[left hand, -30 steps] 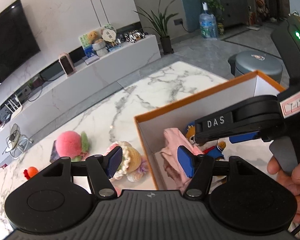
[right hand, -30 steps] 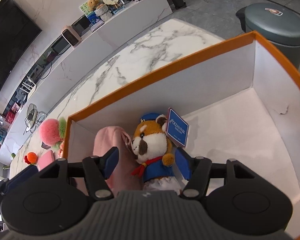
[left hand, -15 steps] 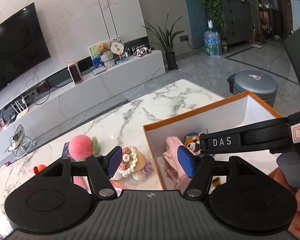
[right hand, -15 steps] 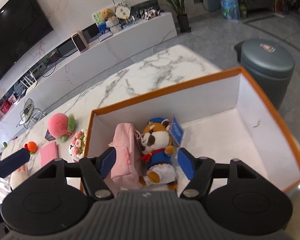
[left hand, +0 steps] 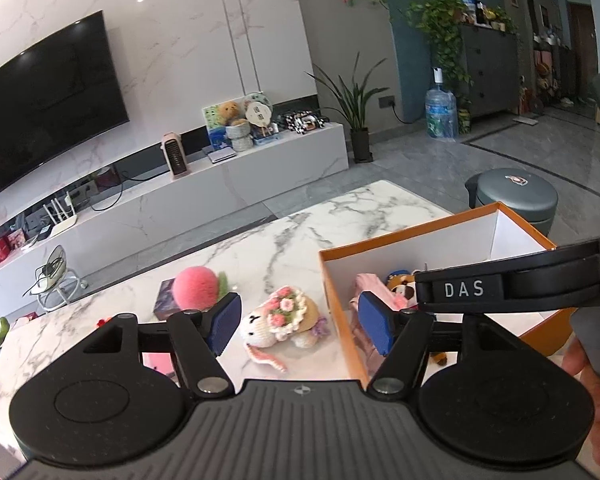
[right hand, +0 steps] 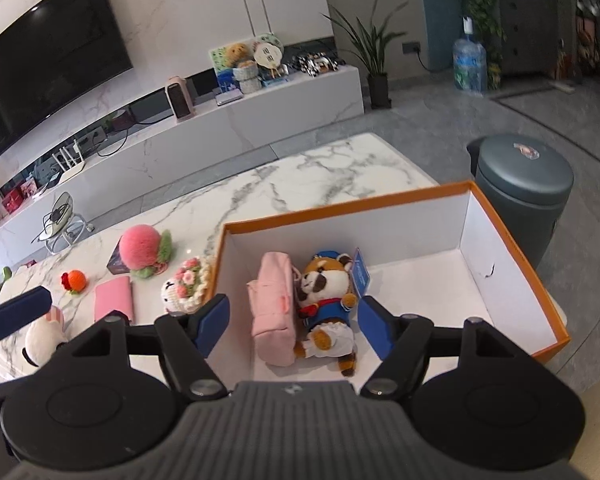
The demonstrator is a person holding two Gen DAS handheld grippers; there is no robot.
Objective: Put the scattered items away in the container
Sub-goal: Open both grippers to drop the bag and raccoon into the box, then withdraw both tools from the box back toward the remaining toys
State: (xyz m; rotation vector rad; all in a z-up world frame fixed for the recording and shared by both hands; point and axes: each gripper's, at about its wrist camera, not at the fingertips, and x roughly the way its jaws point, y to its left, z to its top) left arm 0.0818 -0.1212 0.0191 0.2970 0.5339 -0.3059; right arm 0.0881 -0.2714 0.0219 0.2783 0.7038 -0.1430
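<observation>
Both grippers have pulled up higher now, left gripper [left hand: 298, 322] and right gripper [right hand: 292, 320] spread wide, holding nothing. Red-panda plush [right hand: 328, 300] stays inside the orange-rimmed cardboard box [right hand: 512, 248]; crocheted flower bunny [left hand: 282, 320] still waits on the marble counter [left hand: 260, 248].

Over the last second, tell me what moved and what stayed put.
Both claws pulled up and back: the right claw rose out of the orange-rimmed white box, so the whole box and marble table now show. Neither took hold of or let go of anything; both stayed open and empty. The red panda plush in blue uniform and pink fabric pouch lay unchanged in the box, and the crocheted flower bunny stayed on the table.
</observation>
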